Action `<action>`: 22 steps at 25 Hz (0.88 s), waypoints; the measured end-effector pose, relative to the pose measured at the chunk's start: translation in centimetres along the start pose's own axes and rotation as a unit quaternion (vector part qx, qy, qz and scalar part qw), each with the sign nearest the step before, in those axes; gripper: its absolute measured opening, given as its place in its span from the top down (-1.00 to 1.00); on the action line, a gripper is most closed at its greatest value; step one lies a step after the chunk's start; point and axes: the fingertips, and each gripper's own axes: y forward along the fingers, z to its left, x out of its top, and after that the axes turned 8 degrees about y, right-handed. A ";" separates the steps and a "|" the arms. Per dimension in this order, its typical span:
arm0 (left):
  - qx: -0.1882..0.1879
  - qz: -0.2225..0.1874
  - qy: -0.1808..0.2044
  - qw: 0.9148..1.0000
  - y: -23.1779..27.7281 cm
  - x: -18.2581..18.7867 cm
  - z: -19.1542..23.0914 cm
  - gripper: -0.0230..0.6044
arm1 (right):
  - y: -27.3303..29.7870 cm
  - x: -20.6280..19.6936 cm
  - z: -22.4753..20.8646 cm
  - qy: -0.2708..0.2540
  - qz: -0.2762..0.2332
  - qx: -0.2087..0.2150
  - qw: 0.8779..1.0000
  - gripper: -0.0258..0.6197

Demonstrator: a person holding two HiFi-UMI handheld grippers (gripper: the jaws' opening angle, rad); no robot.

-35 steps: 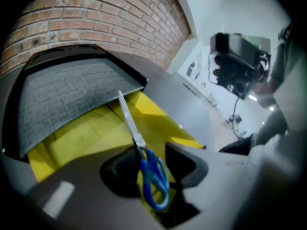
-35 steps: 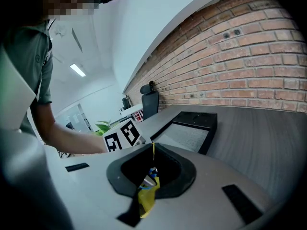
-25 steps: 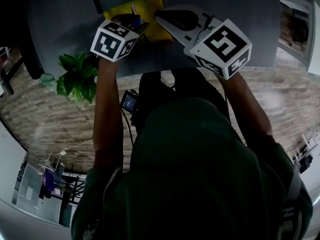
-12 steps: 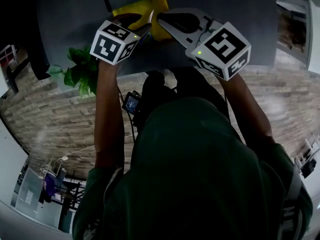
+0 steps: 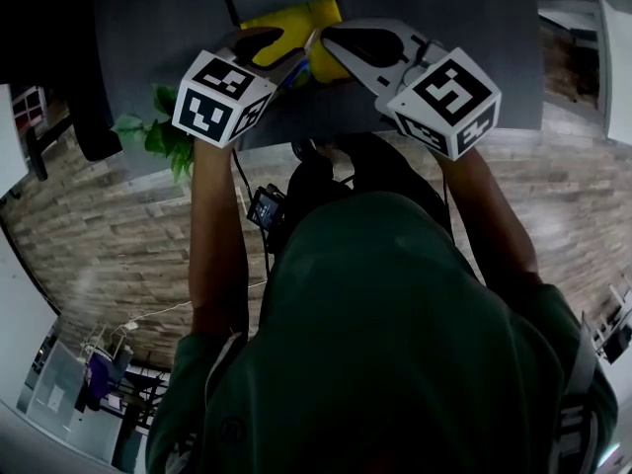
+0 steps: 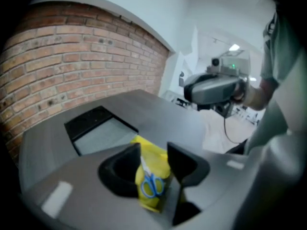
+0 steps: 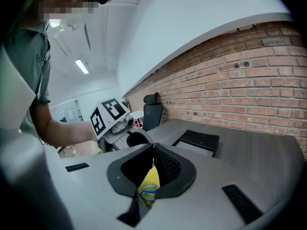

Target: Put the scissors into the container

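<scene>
Firstly, left tool (image 6: pixel 153 151): jaws wide apart, having just been opening; the yellow packet (image 6: pixel 154 163) shows in the gap, but neither pad presses on it
Container (image 6: pixel 85 121): a black-rimmed tray on the grey bench (image 6: pixel 158 107), beyond the packet and a little to the left, on the left tool's side
Scissors (image 6: pixel 153 186): blue-handled, sealed in the yellow packet, not yet in the tray; the long axis runs along the packet, handles at the near end, blades toward the tray
Right tool (image 7: pixel 153 147): closed on the packet, pinching it between the pads, so this hand carries it
Coming move: by my judgement, the right hand must take the packet forward and leftward to reach the tray
Writing: none legible on the packet; only black-and-white squares on the marker cubes (image 5: pixel 449 92)
</scene>
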 end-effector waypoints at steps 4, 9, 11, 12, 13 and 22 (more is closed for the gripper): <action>0.024 -0.038 0.021 0.999 -3.2 2.6 -0.2 0.42 | -0.7 1.2 1.0 -0.009 -0.011 -0.004 1.000 0.90; 0.054 -0.090 0.047 0.993 -8.4 5.4 -1.1 0.43 | -1.6 3.3 3.7 -0.026 -0.030 -0.001 0.999 0.90; 0.067 -0.111 0.059 0.990 -10.6 6.3 -1.6 0.44 | -1.9 4.1 4.8 -0.039 -0.035 -0.001 0.999 0.90; 0.073 -0.122 0.065 0.988 -11.7 6.8 -1.9 0.46 | -2.2 4.6 5.4 -0.046 -0.037 -0.002 0.998 0.90; 0.080 -0.133 0.071 0.985 -12.8 7.2 -2.2 0.48 | -2.4 5.0 5.9 -0.052 -0.039 -0.002 0.998 0.90; 0.119 -0.245 0.100 0.957 -22.8 9.9 -5.4 0.74 | -4.7 8.3 11.1 -0.089 -0.069 -0.004 0.994 0.90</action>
